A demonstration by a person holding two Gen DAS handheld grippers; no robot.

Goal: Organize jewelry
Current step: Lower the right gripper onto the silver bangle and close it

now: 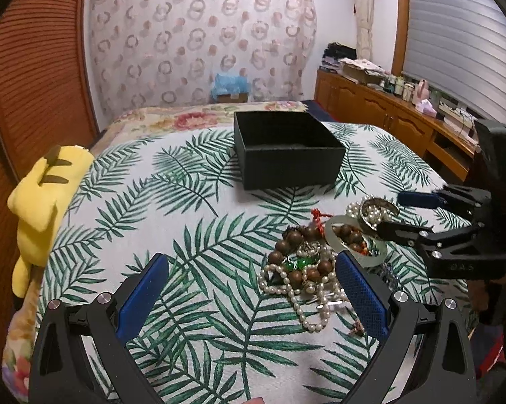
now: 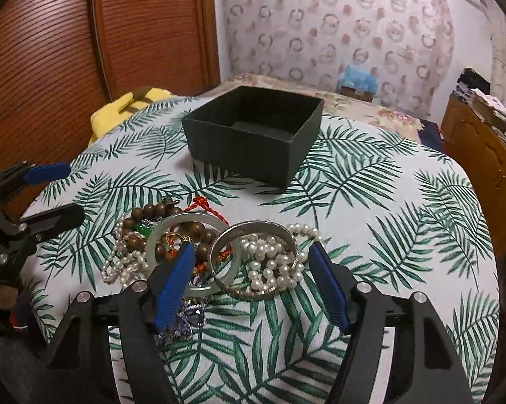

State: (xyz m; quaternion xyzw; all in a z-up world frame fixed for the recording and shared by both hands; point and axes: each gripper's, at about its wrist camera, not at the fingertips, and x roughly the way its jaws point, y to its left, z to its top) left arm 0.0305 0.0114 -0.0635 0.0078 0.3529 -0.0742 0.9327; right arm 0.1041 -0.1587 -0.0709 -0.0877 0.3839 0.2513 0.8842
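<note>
Both your jaws stand released: right gripper (image 2: 249,279) straddles the bangle (image 2: 254,261), left gripper (image 1: 253,289) empty; box (image 2: 253,134) holds 0 pieces, the whole pile (image 1: 306,262) remains.

Dim, warm indoor light, soft shadows, heavy fisheye bending, dark corners.

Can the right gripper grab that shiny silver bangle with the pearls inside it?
Probably yes. The right gripper is open with the silver bangle lying between its blue pads, nothing covering it. The pearls piled inside may get lifted along with it.
</note>
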